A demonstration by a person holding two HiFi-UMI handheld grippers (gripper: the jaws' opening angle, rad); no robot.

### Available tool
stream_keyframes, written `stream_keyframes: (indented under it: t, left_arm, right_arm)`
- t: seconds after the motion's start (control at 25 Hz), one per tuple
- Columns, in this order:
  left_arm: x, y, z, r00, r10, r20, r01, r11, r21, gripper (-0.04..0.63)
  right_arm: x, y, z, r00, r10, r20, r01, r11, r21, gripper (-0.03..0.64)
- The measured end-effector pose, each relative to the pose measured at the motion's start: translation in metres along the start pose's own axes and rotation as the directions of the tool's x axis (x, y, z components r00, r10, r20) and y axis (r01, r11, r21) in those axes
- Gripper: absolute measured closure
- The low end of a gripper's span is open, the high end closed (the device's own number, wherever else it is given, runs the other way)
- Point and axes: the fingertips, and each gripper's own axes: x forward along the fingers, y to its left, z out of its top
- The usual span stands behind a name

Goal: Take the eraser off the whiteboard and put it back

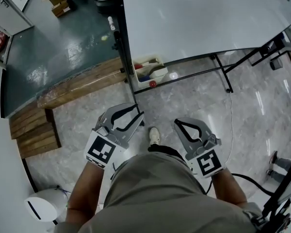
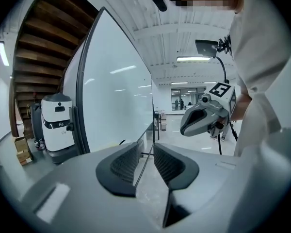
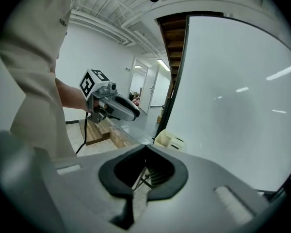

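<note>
Eraser: cannot be singled out in any view. The small red, blue and white items in the tray at the whiteboard's lower left corner are too small to identify.
Whiteboard (image 1: 208,18): plain white face, no writing visible, dark frame. It stands on a black stand whose legs rest on the floor.
Tray (image 1: 158,62): cream-coloured and open-topped, fixed at the whiteboard's lower left corner.
Floor (image 1: 199,106): grey marbled tile below the whiteboard. A dark teal, glossy area (image 1: 63,42) lies to the whiteboard's left.
Wooden steps (image 1: 77,84): run along the edge of the teal area, left of the whiteboard and below it in the head view.
Room: a white machine (image 2: 58,123) stands just beside the whiteboard's left edge. Cardboard boxes (image 1: 60,4) sit well left of the whiteboard, and a thin cable (image 1: 231,115) trails on the floor below it.
Left gripper (image 2: 145,160): held in front of the whiteboard and short of it. Jaws are slightly apart with a narrow gap, nothing between them and nothing touched.
Right gripper (image 3: 145,166): beside the left gripper, also short of the whiteboard. Jaws are together at the tips and empty.
</note>
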Motion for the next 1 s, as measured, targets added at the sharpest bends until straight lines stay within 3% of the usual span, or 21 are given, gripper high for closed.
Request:
stream_keyframes:
  t: [0.48, 0.8, 1.0]
  left_arm:
    - [0.107, 0.044, -0.011, 0.991, 0.012, -0.132, 0.0, 0.996, 0.088, 0.395]
    - [0.154, 0.061, -0.03, 0.97, 0.011, -0.242, 0.019, 0.992, 0.122, 0.353]
    - [0.162, 0.064, -0.04, 0.956, 0.007, -0.292, 0.038, 0.988, 0.148, 0.337]
  right_arm:
    - [0.006, -0.081, -0.05, 1.0, 0.004, -0.019, -0.003, 0.998, 0.056, 0.615]
    - [0.015, -0.11, -0.081, 0.999, 0.026, -0.04, -0.022, 0.995, 0.098, 0.615]
    - [0.017, -0.105, -0.087, 0.997, 0.05, -0.052, -0.045, 0.994, 0.099, 0.615]
